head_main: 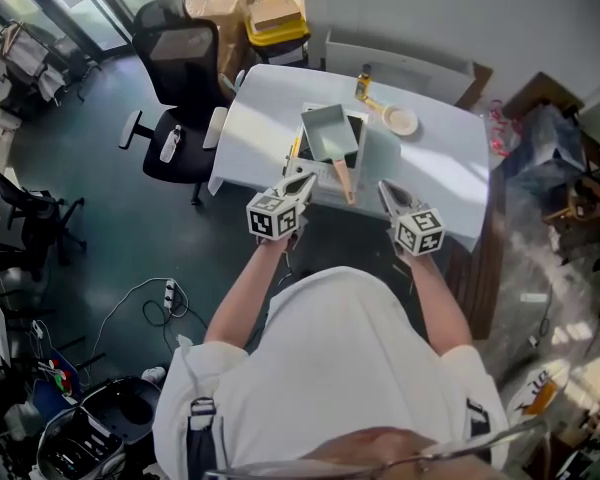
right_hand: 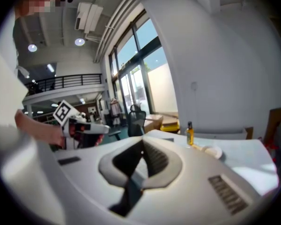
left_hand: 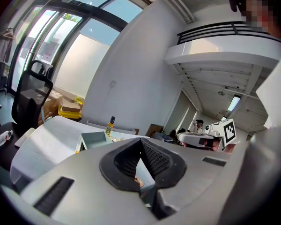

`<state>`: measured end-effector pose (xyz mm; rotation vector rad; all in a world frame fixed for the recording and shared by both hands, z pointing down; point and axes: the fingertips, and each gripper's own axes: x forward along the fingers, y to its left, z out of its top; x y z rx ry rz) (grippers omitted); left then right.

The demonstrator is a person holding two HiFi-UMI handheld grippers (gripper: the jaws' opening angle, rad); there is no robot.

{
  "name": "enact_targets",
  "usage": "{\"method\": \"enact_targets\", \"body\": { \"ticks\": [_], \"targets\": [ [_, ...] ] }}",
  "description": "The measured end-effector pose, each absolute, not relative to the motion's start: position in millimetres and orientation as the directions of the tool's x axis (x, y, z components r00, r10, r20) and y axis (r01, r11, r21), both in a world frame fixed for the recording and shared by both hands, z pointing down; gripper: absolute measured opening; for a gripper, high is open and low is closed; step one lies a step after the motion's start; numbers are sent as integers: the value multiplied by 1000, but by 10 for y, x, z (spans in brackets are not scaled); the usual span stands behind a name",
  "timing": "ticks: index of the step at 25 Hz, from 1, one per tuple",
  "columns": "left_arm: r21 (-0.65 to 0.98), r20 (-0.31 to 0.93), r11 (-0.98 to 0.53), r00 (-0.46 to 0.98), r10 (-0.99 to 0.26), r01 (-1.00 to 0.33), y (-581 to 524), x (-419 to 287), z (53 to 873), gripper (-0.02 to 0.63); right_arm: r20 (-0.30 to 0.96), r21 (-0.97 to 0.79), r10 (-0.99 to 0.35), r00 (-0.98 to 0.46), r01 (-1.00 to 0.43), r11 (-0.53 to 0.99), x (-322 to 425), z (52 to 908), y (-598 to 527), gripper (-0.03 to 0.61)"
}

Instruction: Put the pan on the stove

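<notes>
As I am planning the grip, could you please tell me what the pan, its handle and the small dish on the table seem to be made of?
The pan looks like coated metal: thin straight walls and a matte pale green finish. Its handle seems to be bare wood, tan and dull. The small dish may be ceramic or plastic: it is cream and smooth, but too small to tell.

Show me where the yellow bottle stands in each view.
Head view: bottle upper centre, at the far edge of the table.
Left gripper view: bottle left of centre, behind the pan.
Right gripper view: bottle right of centre, near a small plate.
Shared landmark: the black office chair, left of the bottle in every view.
</notes>
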<state>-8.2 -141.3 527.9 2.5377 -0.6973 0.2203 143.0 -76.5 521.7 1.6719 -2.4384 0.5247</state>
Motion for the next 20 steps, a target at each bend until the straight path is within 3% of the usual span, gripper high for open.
{"method": "enact_targets", "body": {
  "ticks": [20],
  "targets": [
    [412, 288, -741, 848, -445, -530, -1350, -34, 5320, 29, 292, -184, -875, -385, -921, 344, 1455, 5129, -727, 32]
  ]
}}
